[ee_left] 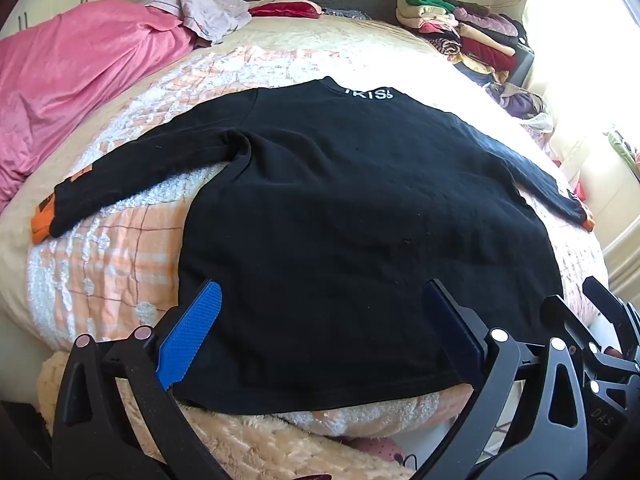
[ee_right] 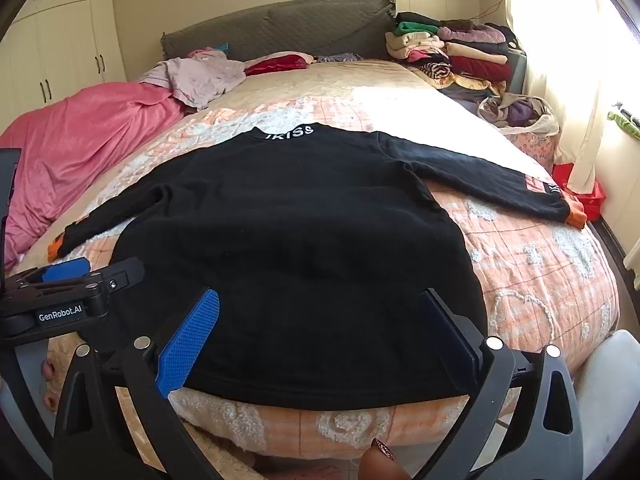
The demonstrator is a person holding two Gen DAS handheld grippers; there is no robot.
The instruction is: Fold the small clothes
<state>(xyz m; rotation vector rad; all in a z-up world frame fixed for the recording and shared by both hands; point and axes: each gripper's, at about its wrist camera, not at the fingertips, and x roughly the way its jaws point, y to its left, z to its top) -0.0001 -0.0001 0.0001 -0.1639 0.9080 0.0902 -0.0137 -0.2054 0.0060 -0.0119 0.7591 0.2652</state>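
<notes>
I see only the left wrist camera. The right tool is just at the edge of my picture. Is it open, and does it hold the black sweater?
Observer: The right tool is open. Its fingers frame the near hem of the black sweater and pinch nothing.
Operator: Is there free bed to the right of the sweater's body?
Observer: Yes. Bare checked blanket shows there, below the sleeve that is stretched out to the right.
Operator: What is on that sleeve near its end?
Observer: An orange patch with lettering I cannot read, just before the orange cuff.
</notes>
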